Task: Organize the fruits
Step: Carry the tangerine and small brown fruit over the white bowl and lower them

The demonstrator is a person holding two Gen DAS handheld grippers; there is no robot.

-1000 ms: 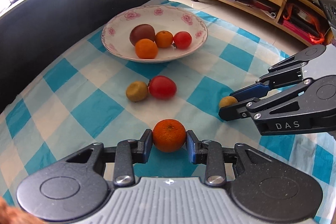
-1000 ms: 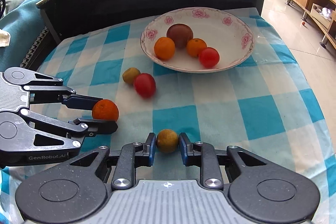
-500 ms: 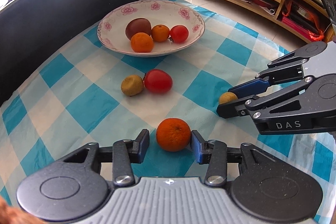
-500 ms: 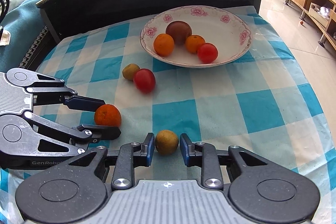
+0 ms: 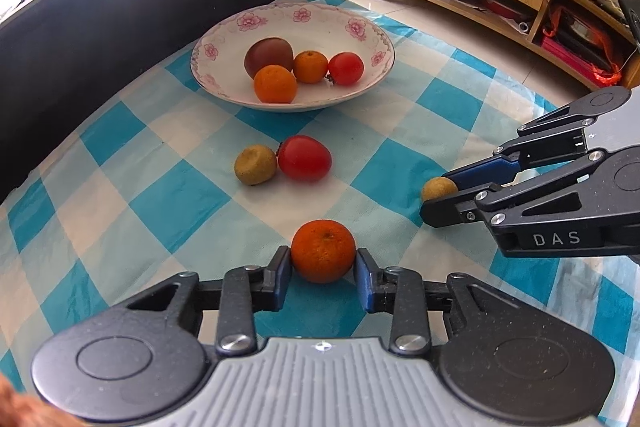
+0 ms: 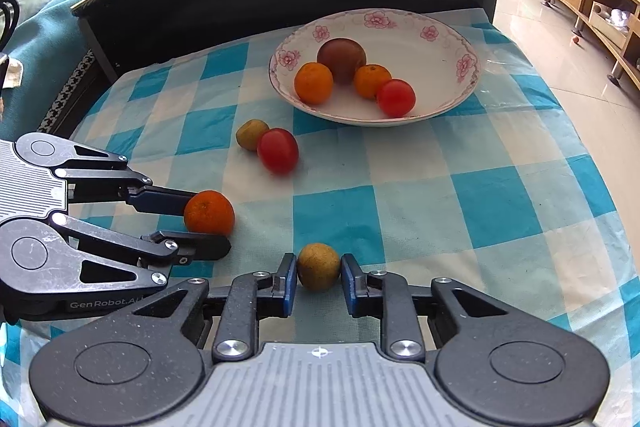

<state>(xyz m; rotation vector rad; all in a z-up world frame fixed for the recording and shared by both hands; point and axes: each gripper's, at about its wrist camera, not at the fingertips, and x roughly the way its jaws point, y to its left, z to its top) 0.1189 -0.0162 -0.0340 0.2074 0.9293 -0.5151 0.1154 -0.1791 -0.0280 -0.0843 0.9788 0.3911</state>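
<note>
Left claw [image 5: 323,273] is closing on the orange [image 5: 323,256], low centre. Right claw [image 6: 319,277] is clamped on the small brown fruit [image 6: 318,266], low centre. Bowl [image 5: 372,39] sits upper centre.

A blue-and-white checked tablecloth [image 6: 496,195] covers the table. On it rest a floral-rimmed bowl [image 6: 436,39] of fruit, a kiwi [image 6: 251,134] touching a tomato [image 6: 278,151], an orange [image 6: 209,213] and another kiwi [image 6: 318,266] nearer the front edge.
</note>
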